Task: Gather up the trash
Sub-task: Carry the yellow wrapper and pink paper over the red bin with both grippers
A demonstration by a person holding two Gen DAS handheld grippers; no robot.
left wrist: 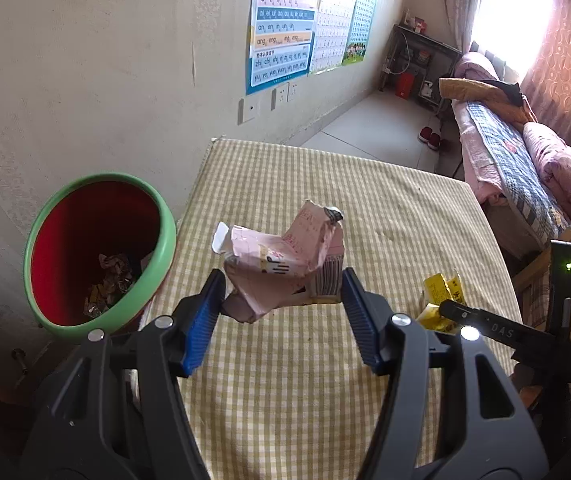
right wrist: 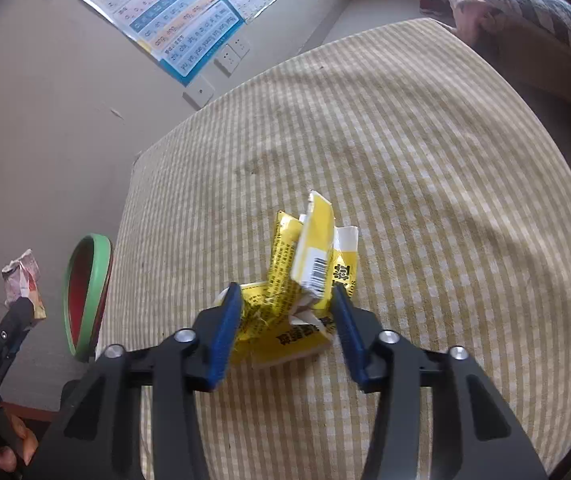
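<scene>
Above the tabletop (left wrist: 325, 380) near its left edge, the left gripper (left wrist: 281, 292) has its jaws clamped on a crumpled pink carton (left wrist: 281, 264), lifted clear, with the green-rimmed bin (left wrist: 97, 324) just beside that edge. The right gripper (right wrist: 285, 312) pinches a crushed yellow carton (right wrist: 305, 280) mid-tabletop; lifted or resting, cannot tell. Risks: the pink carton is held only by its crumpled lower end, so it could slip and fall short of the bin; the yellow carton's loose flaps could tear.
</scene>
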